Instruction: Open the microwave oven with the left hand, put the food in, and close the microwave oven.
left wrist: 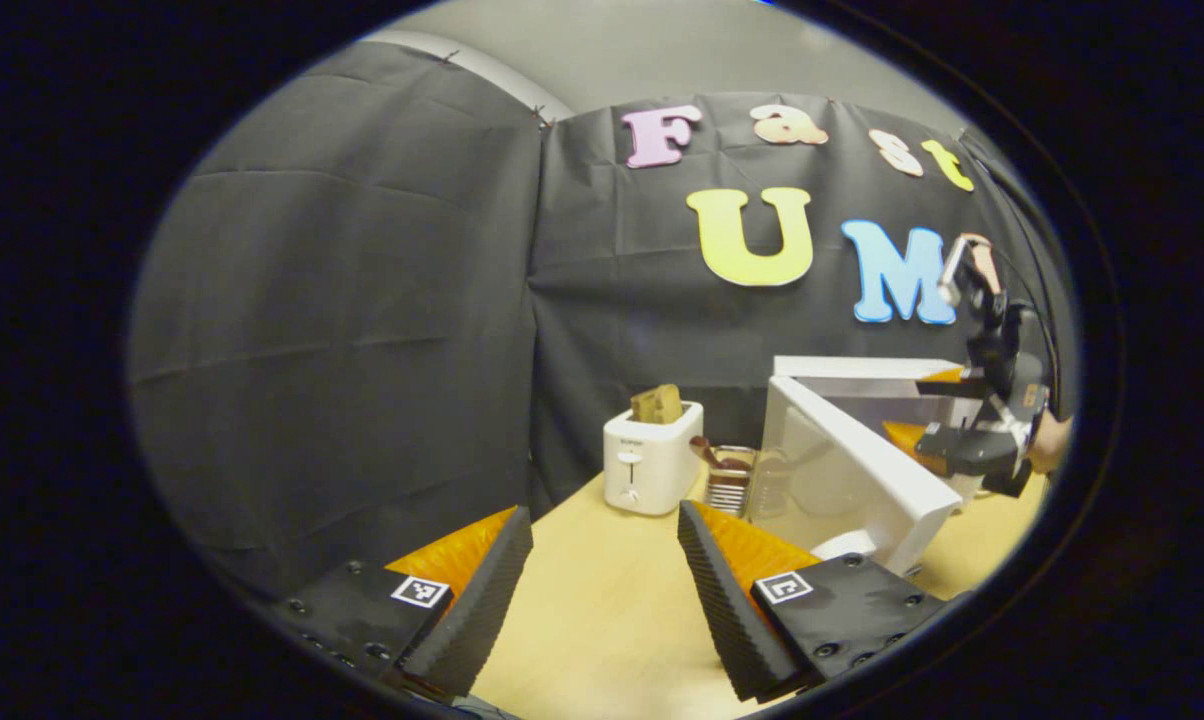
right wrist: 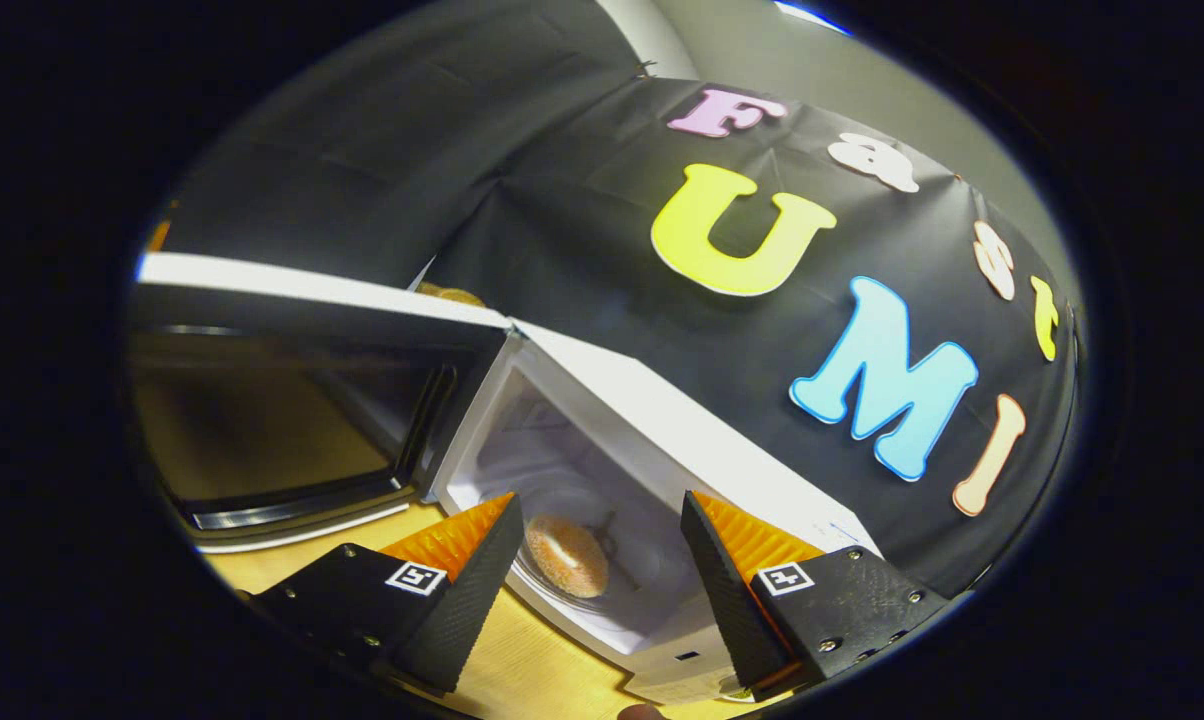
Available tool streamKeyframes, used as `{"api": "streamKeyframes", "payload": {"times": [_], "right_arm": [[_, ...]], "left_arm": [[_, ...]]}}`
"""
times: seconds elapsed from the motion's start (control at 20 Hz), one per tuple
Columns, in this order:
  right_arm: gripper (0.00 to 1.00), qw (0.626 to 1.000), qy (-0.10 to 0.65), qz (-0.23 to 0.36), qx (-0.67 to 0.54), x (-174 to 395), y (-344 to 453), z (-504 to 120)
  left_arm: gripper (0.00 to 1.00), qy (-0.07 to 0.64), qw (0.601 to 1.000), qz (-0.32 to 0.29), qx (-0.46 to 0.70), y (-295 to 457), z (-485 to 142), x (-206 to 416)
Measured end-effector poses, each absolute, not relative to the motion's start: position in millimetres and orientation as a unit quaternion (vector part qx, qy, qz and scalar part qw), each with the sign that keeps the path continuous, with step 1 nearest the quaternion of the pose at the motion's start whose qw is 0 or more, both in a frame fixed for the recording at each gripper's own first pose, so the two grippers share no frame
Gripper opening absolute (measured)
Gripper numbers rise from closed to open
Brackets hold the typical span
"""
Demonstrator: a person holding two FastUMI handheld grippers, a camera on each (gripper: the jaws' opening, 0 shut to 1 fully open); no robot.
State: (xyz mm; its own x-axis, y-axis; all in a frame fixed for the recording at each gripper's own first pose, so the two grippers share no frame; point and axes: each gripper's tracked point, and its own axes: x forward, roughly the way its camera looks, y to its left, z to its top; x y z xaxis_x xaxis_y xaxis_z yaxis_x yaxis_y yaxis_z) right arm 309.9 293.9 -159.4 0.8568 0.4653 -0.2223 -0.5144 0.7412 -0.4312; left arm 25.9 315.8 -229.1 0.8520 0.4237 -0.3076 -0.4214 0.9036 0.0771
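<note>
The white microwave (right wrist: 662, 405) stands with its door (right wrist: 282, 400) swung wide to the left. Inside, a round doughnut-like food (right wrist: 566, 553) lies on the glass plate. My right gripper (right wrist: 600, 500) is open just in front of the cavity, the food beyond its fingertips and nothing between them. From the left gripper view, the microwave (left wrist: 862, 367) is at the right with its door (left wrist: 842, 470) jutting out, and the right gripper (left wrist: 927, 408) reaches into the opening, held by a hand (left wrist: 1050, 440). My left gripper (left wrist: 603, 512) hangs open over the wooden table (left wrist: 602, 610), left of the door.
A white toaster (left wrist: 652, 458) with a slice of bread (left wrist: 657, 403) sticking out stands at the back of the table. Beside it, against the microwave door, is a small wire holder (left wrist: 728, 480) with utensils. Black cloth walls close the back and left.
</note>
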Motion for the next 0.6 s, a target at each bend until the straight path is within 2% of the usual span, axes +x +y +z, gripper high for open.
{"api": "streamKeyframes", "payload": {"times": [0.05, 0.15, 0.5, 0.55, 0.6], "right_arm": [[0.97, 0.936, 0.043, 0.258, -0.236, 305.2, 288.7, -146.8], [0.97, 0.943, 0.029, 0.247, -0.223, 299.1, 276.5, -126.2], [0.97, 0.961, 0.036, 0.223, -0.159, 268.4, 231.8, -91.6], [0.97, 0.963, 0.038, 0.219, -0.154, 263.7, 225.3, -88.5], [0.97, 0.965, 0.038, 0.212, -0.152, 259.5, 218.3, -86.6]], "left_arm": [[0.95, 0.169, 0.962, 0.213, 0.002, 312.8, -238.3, 26.0], [0.84, 0.181, 0.963, 0.201, -0.004, 305.6, -252.7, 27.3], [0.24, 0.220, 0.962, 0.163, -0.014, 274.5, -285.4, 32.7], [0.20, 0.219, 0.958, 0.185, -0.001, 276.3, -279.5, 35.9], [0.07, 0.211, 0.962, 0.175, 0.002, 274.5, -282.4, 38.0]]}}
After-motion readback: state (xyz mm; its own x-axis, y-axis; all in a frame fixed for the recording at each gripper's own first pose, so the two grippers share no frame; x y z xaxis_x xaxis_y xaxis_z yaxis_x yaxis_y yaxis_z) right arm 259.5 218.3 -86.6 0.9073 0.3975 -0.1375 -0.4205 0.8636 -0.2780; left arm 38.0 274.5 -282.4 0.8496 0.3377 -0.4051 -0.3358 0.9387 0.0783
